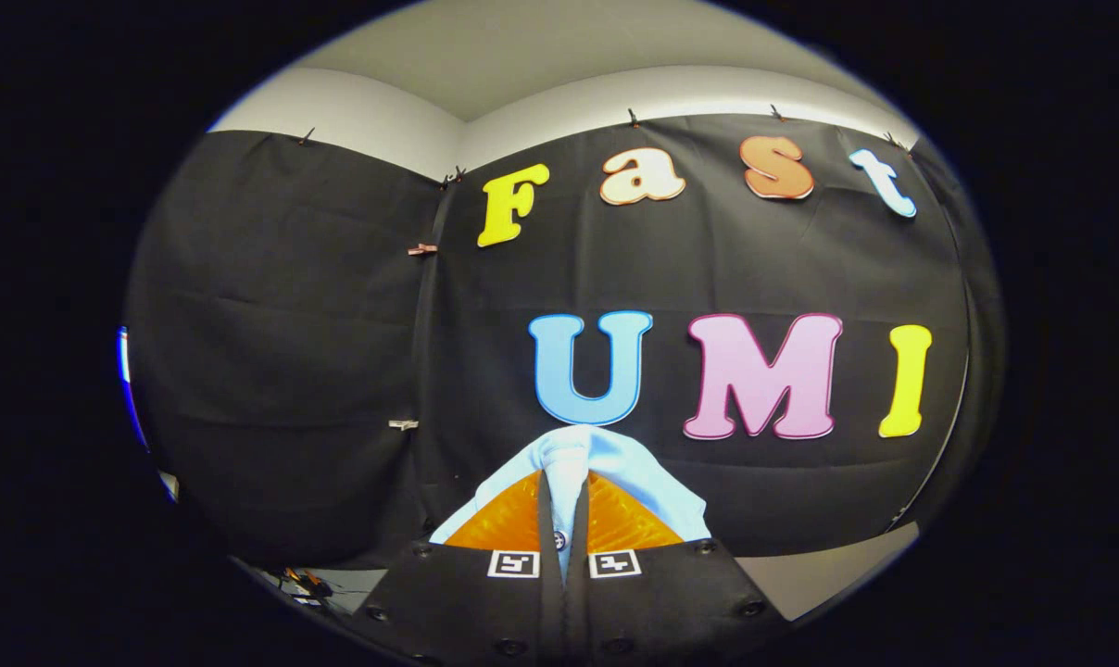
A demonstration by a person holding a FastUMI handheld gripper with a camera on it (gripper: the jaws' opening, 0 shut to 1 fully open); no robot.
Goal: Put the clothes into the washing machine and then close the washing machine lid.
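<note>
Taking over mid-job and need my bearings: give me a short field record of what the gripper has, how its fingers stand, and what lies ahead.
gripper: gripper, fingers closed together on fabric
held item: light blue garment, pinched between the fingers, bunching above and spilling to both sides of them
garment detail: small button showing in the gap
ahead: black cloth wall, beyond the fingers
pose: gripper raised, facing the wall
task stage: garment in grip, not yet put in
</note>
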